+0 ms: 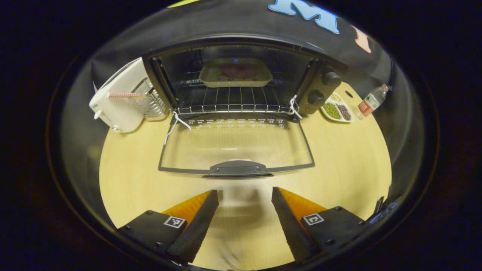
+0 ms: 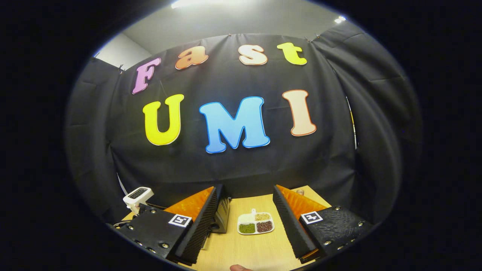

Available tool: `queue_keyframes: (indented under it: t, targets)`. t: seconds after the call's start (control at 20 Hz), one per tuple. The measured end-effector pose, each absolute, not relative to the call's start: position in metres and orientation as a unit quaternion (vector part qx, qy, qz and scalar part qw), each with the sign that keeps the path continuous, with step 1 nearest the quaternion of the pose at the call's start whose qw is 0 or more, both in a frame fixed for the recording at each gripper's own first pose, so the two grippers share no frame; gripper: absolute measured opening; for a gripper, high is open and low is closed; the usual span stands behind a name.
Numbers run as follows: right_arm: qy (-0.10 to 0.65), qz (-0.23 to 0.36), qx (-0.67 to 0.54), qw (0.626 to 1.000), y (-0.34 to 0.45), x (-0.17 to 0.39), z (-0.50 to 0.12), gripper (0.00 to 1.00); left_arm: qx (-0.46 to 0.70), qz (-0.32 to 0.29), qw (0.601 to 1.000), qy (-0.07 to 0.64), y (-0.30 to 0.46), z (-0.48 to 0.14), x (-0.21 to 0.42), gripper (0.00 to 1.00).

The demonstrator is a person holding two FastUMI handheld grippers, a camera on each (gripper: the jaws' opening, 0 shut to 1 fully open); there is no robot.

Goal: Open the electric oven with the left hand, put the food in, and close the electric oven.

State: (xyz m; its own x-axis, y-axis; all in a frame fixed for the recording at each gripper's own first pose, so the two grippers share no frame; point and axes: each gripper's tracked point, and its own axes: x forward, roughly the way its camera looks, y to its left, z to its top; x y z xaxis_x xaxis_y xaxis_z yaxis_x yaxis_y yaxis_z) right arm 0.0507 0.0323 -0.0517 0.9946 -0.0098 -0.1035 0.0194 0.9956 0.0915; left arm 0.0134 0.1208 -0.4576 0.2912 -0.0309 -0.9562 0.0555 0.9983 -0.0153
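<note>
1. Left gripper view: left tongs [image 1: 244, 210] spread wide and empty above the pale wooden table [image 1: 128, 180]. Just beyond, the oven door [image 1: 236, 146] lies folded flat; its glass looks fragile, so the stiff handle [image 1: 238, 168] is the likely hold. A food tray [image 1: 235, 73] sits on the rack inside the electric oven [image 1: 241, 81].
2. Right gripper view: right tongs [image 2: 245, 214] wide, empty, over the table near a divided dish [image 2: 255, 222], facing the booth's cloth wall.

In your left gripper view, the oven [image 1: 241, 75] stands at the table's [image 1: 339, 165] far edge, its door [image 1: 236, 148] lying open toward you. The tray [image 1: 235, 72] sits inside on the rack [image 1: 229, 101]. A toaster [image 1: 120, 99] stands left; a sectioned dish [image 1: 337, 109] and bottle [image 1: 371, 102] lie right.
</note>
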Motion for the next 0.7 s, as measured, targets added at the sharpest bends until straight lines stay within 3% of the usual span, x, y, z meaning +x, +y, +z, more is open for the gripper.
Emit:
queue_keyframes:
  t: [0.7]
  targets:
    - [0.069, -0.027, 0.049, 0.996, 0.033, 0.051, -0.059, 0.90, 0.024, -0.026, 0.771, 0.636, 0.128, -0.500, 0.026, 1.00]
